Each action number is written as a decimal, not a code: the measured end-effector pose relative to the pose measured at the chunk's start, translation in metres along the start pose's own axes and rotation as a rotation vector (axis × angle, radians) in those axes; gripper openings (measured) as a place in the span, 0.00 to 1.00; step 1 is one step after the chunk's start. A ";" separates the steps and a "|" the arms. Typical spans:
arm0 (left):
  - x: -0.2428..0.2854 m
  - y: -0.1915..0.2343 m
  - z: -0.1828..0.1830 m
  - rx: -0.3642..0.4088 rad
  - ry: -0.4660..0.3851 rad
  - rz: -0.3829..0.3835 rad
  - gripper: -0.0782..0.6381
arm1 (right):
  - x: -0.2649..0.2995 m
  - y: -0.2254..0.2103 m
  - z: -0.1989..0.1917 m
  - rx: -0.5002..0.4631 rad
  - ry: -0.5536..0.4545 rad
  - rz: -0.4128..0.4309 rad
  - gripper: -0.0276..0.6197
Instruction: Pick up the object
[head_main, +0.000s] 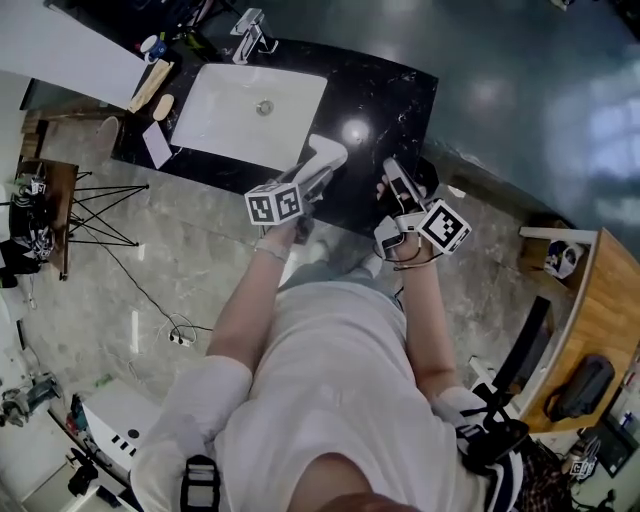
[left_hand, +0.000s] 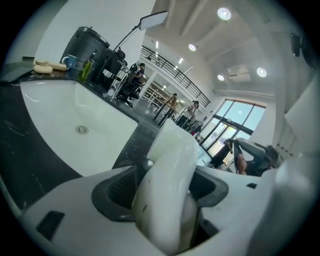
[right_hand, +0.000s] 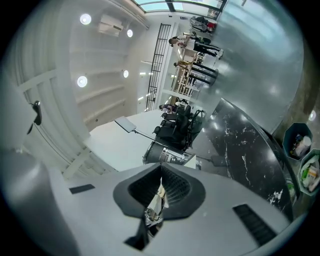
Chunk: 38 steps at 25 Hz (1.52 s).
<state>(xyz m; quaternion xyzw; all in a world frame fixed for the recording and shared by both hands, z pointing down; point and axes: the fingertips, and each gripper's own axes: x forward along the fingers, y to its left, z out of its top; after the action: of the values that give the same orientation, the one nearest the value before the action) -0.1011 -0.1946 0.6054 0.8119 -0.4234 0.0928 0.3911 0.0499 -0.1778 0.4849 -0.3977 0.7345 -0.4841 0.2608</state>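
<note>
Over the black bench (head_main: 390, 100), beside the white sink (head_main: 230, 110), a smooth white object (left_hand: 167, 185) sits clamped in the left gripper (head_main: 318, 174). The right gripper (right_hand: 159, 196) is closed on nothing. The object's glossy, rounded surface could slide from the pads if the lift tilts, dropping it onto the stone.

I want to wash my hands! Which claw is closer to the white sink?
Left. The left claw holds a white object just beside the sink, over the black counter. The right claw is farther out, beyond the left one, away from the sink.
</note>
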 end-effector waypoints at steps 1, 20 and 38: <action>-0.006 0.001 0.000 -0.013 -0.013 -0.007 0.55 | 0.001 0.002 -0.001 -0.006 0.003 -0.001 0.08; -0.140 -0.047 0.127 -0.190 -0.442 -0.320 0.55 | 0.036 0.093 -0.011 -0.130 0.050 0.121 0.08; -0.118 -0.088 0.125 -0.343 -0.355 -0.483 0.55 | 0.025 0.090 -0.013 -0.236 0.060 0.102 0.07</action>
<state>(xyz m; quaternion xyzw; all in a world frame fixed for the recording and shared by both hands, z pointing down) -0.1307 -0.1815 0.4156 0.8145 -0.2899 -0.2178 0.4529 -0.0036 -0.1732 0.4075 -0.3730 0.8131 -0.3921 0.2145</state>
